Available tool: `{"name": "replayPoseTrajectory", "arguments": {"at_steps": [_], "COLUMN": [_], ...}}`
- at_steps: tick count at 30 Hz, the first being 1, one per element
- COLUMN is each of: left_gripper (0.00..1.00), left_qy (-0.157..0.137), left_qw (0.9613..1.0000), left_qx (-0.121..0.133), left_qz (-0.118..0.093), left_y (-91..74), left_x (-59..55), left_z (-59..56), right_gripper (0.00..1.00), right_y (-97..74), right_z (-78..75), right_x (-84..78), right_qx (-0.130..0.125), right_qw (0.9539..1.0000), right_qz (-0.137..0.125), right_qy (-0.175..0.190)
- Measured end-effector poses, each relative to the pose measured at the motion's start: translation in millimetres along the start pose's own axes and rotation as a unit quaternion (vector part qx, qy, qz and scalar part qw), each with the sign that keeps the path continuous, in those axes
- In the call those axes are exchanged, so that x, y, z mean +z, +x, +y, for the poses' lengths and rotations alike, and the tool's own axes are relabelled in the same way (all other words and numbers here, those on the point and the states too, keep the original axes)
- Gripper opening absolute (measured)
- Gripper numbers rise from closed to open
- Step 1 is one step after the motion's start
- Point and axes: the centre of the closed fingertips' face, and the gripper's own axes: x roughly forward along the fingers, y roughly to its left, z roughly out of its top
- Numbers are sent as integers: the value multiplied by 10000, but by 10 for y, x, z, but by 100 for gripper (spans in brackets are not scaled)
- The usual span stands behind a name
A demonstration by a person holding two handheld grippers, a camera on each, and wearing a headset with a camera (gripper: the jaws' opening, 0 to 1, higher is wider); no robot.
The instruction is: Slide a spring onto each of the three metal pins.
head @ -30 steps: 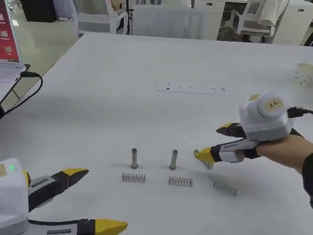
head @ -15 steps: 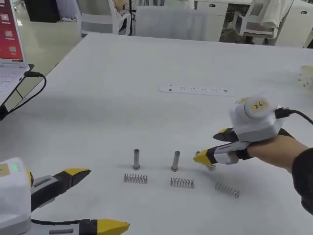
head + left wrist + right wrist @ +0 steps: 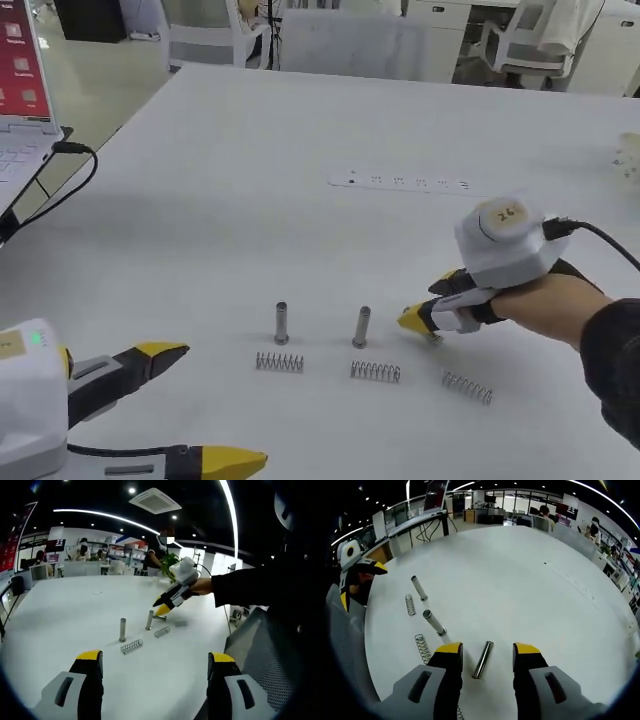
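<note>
Currently the right tongs (image 3: 424,319) sit low on the white bench (image 3: 300,230), right of centre, held by a hand whose dark sleeve reaches the right edge of the head view. The jaws are spread. In the right gripper view they straddle the fallen pin (image 3: 482,660), which lies flat on the bench pointing roughly along the jaws, with a sliver of bench showing on either side of it, so nothing is pinched. Left pin (image 3: 281,323) and middle pin (image 3: 361,326) both stand upright, side by side and well apart, the middle one just left of the yellow jaw tips. Three springs lie flat in a rough row on the near side of the pins. The left spring (image 3: 279,362) is just in front of the left pin, and the middle spring (image 3: 375,372) is just in front of the middle pin. The right spring (image 3: 468,387) is in front of the right tongs and slightly angled, touching nothing. No pin carries a spring. The left tongs (image 3: 200,405) are at the near left corner of the head view, jaws wide apart and empty, well clear of pins and springs. The left gripper view looks between them at the row of parts. Farther back, a white power strip (image 3: 410,183) lies across the bench. A laptop (image 3: 20,90) sits at the far left edge with a black cable (image 3: 60,190) looping from it.
</note>
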Motion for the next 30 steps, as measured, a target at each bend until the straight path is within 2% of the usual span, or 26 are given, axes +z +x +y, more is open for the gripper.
{"name": "replayPoseTrajectory", "arguments": {"at_steps": [20,30], "left_gripper": [82,82], "left_qy": [-6,-14], "left_qw": [10000,10000], "left_qx": [-9,-8], "left_qz": [3,-3], "left_y": [-10,-10], "left_x": [-15,-13], "left_z": [-4,3], "right_gripper": [16,12], "right_y": [87,143], "right_z": [33,25], "right_x": [-56,-81], "right_qx": [-156,-193], "right_qw": [9992,9983], "right_qz": [354,493], "right_qy": [109,239]}}
